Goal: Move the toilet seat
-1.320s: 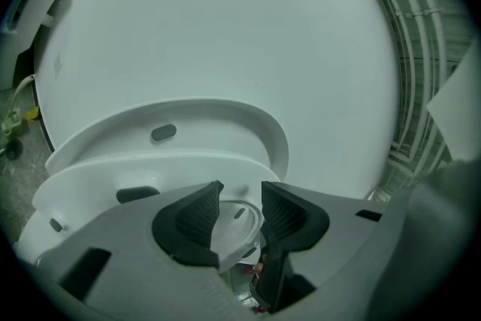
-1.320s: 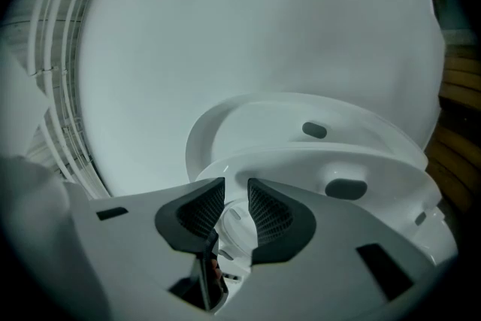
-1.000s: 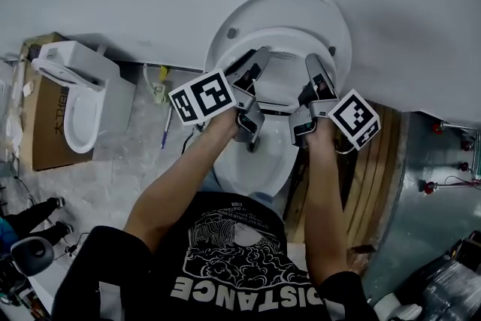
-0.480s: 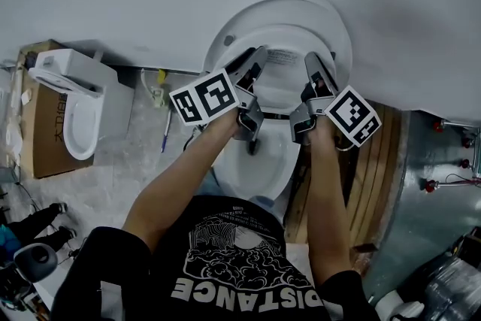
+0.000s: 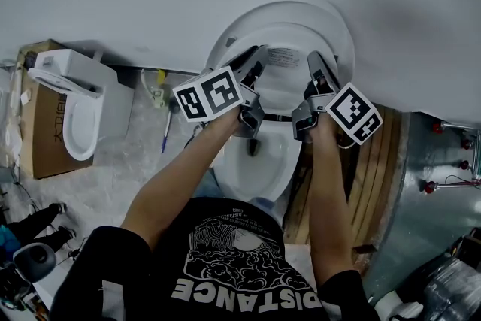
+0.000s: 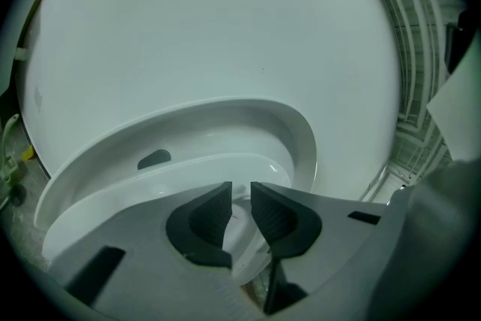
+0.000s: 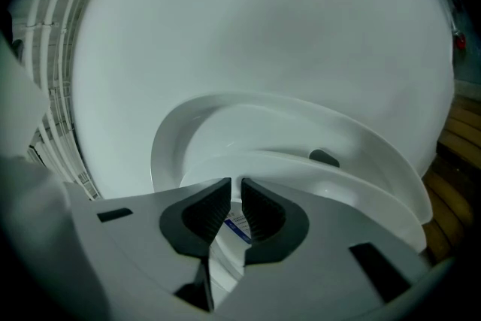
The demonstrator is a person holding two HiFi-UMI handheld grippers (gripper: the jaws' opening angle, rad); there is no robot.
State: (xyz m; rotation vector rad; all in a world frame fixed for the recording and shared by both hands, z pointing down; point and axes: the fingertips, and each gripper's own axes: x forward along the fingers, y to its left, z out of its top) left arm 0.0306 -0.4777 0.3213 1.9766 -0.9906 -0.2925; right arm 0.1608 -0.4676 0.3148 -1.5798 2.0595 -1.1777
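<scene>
The white toilet seat (image 5: 289, 34) stands raised against its lid (image 5: 340, 26) at the wall, above the open bowl (image 5: 259, 162). My left gripper (image 5: 258, 56) reaches to the seat's left side and my right gripper (image 5: 314, 61) to its right side. In the left gripper view the jaws are closing to a narrow gap (image 6: 240, 195) with the seat's edge (image 6: 188, 139) between them. In the right gripper view the jaws are closing too (image 7: 236, 192), with the seat (image 7: 301, 139) and a printed label (image 7: 237, 231) showing in the gap. I see no pad pressing on the seat.
A second white toilet (image 5: 75, 98) rests on a cardboard box (image 5: 41, 139) at the left. Hoses and a pen (image 5: 159, 86) lie on the floor by the wall. Wooden planks (image 5: 368, 177) and a metal sheet (image 5: 436, 192) lie at the right.
Both grippers have crept a little farther up onto the raised seat. The seat and lid stay upright against the wall.
</scene>
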